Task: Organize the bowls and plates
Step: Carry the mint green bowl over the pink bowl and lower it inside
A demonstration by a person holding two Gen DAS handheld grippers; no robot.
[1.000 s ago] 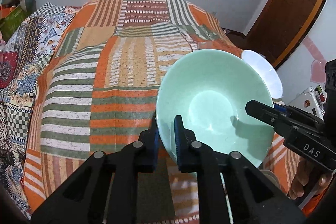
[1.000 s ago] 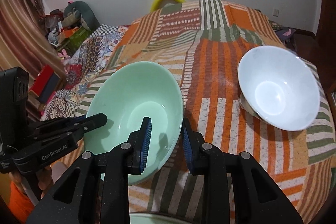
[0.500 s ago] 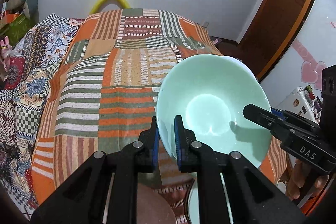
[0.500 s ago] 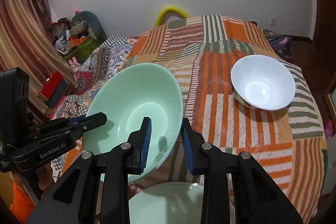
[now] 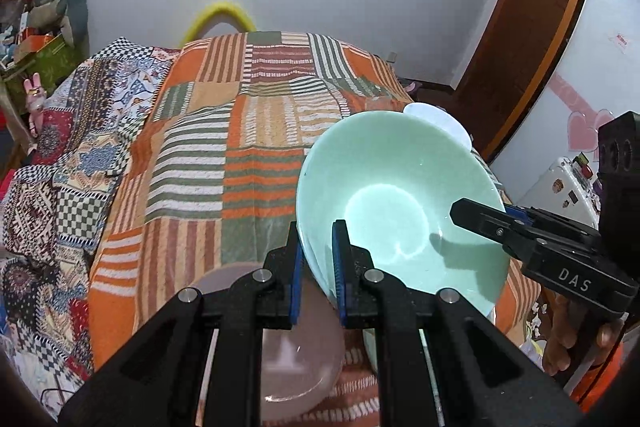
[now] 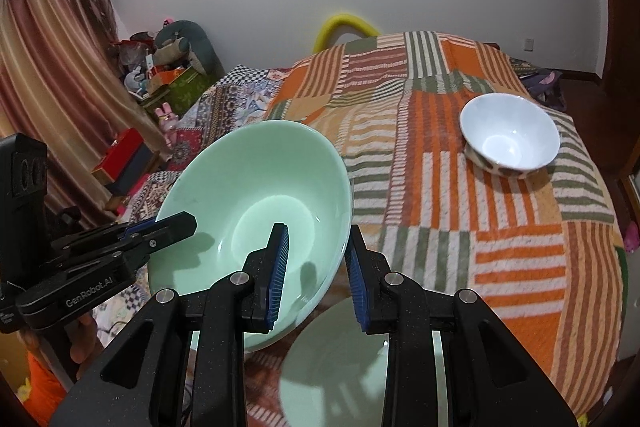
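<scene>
Mint-green glaze fills the middle of both views: a green bowl (image 5: 400, 203) hangs tilted above the striped bedspread (image 5: 240, 147), pinched at opposite parts of its rim. The left gripper (image 5: 318, 259) clamps the rim at lower centre of its frame, one pad inside, one outside. The right gripper (image 6: 316, 267) holds the rim likewise at lower centre of its view, jaws narrow around the wall. A white bowl (image 6: 510, 139) sits on the bedspread at right, well apart. Below the held bowl, a pink plate (image 5: 296, 347) and a green plate (image 6: 332, 367) lie at the bottom edge.
</scene>
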